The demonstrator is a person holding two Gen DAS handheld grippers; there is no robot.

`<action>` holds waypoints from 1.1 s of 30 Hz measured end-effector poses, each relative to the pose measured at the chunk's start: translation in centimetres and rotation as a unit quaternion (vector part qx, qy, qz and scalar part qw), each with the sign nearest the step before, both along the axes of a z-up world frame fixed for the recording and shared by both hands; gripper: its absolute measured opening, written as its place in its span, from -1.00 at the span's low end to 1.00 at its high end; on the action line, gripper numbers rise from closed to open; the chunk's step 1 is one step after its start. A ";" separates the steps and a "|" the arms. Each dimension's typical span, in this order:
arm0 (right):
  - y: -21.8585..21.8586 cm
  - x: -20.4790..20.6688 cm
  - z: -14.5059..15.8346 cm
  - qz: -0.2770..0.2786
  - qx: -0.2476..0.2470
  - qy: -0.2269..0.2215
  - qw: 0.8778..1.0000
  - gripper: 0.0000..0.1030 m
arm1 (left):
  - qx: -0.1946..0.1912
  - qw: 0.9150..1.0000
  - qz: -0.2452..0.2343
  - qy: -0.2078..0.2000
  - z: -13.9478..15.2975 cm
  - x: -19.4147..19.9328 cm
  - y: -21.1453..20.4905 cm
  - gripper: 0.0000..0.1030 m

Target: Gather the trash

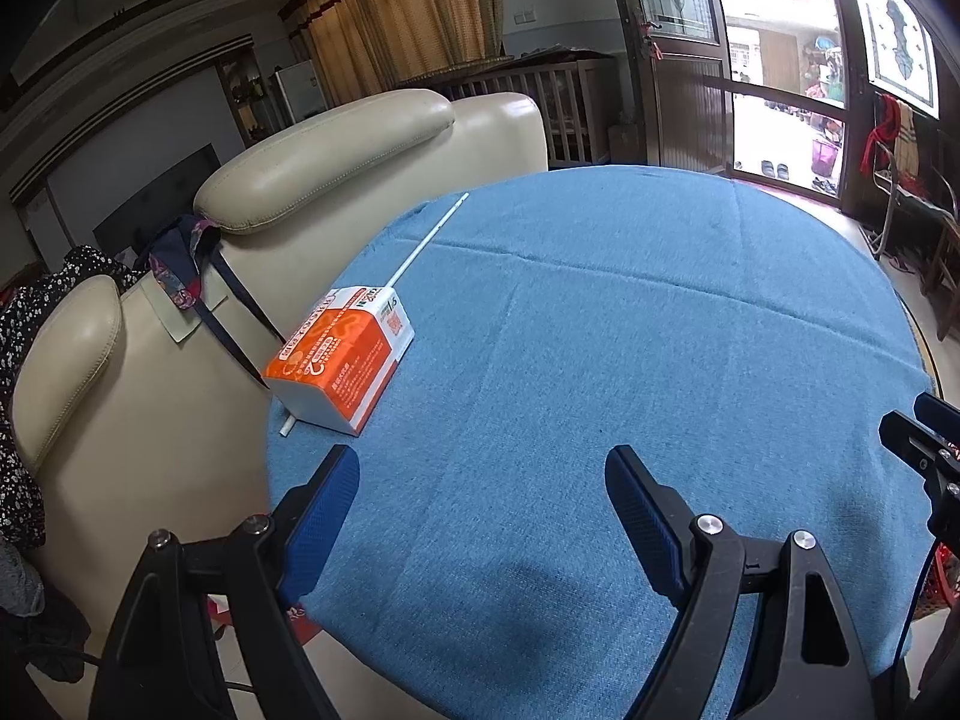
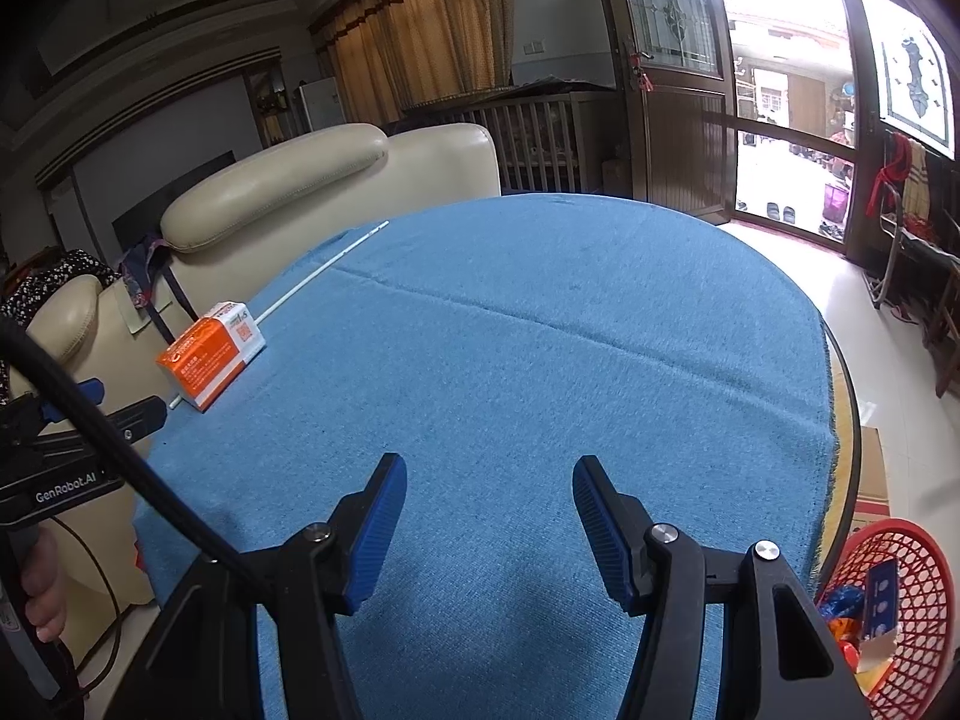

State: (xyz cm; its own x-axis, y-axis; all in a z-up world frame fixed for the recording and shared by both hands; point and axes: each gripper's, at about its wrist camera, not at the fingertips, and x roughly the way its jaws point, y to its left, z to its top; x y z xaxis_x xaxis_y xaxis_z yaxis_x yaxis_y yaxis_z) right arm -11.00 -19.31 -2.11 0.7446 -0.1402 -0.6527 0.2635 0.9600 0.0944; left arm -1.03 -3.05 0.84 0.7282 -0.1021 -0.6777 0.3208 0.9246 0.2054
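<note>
My left tongs point(image 1: 480, 516) stand wide and empty above the blue surface point(image 1: 630, 330), aimed near the orange carton point(image 1: 342, 354), because it is the trash left here. It lies flat at the left edge on a thin white stick point(image 1: 429, 237). My right tongs point(image 2: 489, 525) wait wide too, beside the red basket point(image 2: 918, 594) holding wrappers.

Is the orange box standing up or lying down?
Lying down. The box rests flat on its wide side on the blue cloth, printed orange face up, with a thin white stick poking out beneath it.
</note>
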 end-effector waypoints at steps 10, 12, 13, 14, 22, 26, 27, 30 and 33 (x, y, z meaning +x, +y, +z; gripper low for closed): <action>0.1 -0.4 0.4 -0.001 -0.002 -0.005 1.000 0.20 | -0.001 1.000 -0.005 -0.006 0.5 -0.7 0.1 0.64; 0.2 -0.5 0.5 -0.001 -0.004 -0.005 1.000 0.20 | -0.002 1.000 -0.007 -0.007 0.5 -0.8 0.2 0.64; 0.2 -0.5 0.5 -0.001 -0.004 -0.006 1.000 0.20 | -0.002 1.000 -0.008 -0.007 0.5 -0.9 0.2 0.64; 0.2 -0.5 0.5 -0.001 -0.004 -0.006 1.000 0.20 | -0.002 1.000 -0.008 -0.007 0.4 -0.9 0.2 0.64; 0.4 -0.4 0.5 -0.002 -0.008 -0.003 1.000 0.20 | -0.005 1.000 -0.007 -0.002 0.0 -0.6 0.5 0.64; 0.5 -0.2 0.3 -0.003 -0.011 0.000 1.000 0.20 | -0.007 1.000 -0.008 0.001 -0.3 -0.2 0.5 0.64; 0.6 -0.1 0.3 -0.003 -0.012 0.001 1.000 0.20 | -0.006 1.000 -0.008 0.002 -0.5 0.0 0.5 0.64; 0.6 0.3 -0.1 -0.004 -0.017 0.009 1.000 0.20 | -0.007 1.000 -0.007 0.010 -0.9 0.6 0.6 0.64; 0.4 0.8 -0.6 -0.007 -0.012 0.018 1.000 0.20 | -0.008 1.000 -0.006 0.016 -1.2 1.2 0.5 0.64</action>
